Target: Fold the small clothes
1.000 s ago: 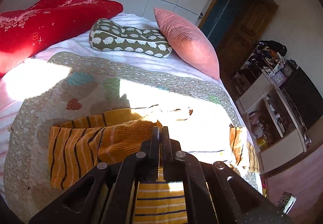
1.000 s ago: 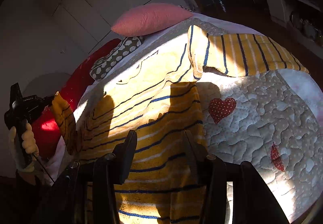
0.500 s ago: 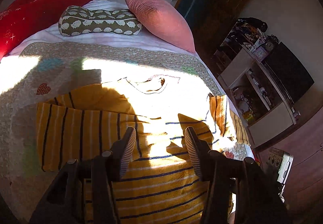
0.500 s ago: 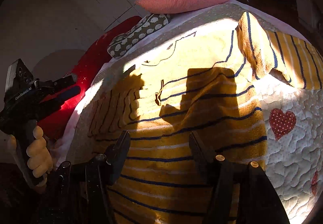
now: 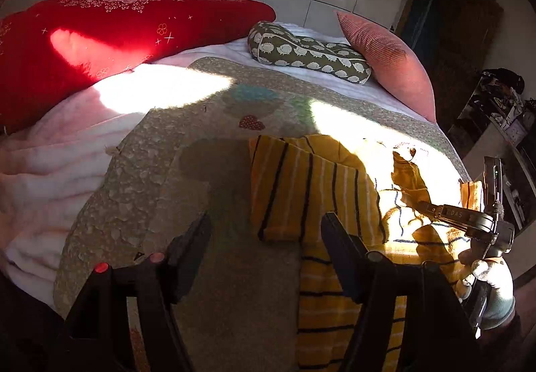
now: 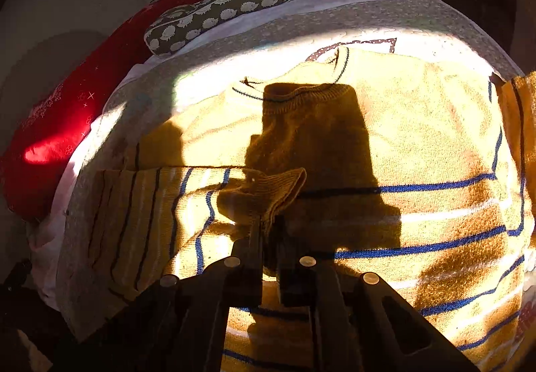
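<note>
On the quilt (image 5: pixel 140 177), the yellow striped sweater (image 6: pixel 418 144) lies spread, its sleeve folded across toward nine o'clock. The right gripper (image 6: pixel 268 221) tilts steeply down, jaws clamped on the sleeve cuff (image 6: pixel 278 184). The left gripper (image 5: pixel 264 231) angles down at the sweater's nine o'clock edge, jaws opening, gripping nothing.

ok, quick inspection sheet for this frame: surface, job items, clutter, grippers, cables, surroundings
Surface: bed with a patterned quilt, partly in hard sunlight.
Job's things: yellow striped sweater spread flat on the quilt; its sleeve is folded in across the body.
Clutter: red pillow, hedgehog-print cushion and pink pillow at the head of the bed.
Grippers: left gripper empty, jaws opening over the sleeve and quilt; right gripper shut on the sleeve cuff.
Cables: nothing seen.
Surroundings: white panelled wall, dark door, crowded shelves beside the bed.
</note>
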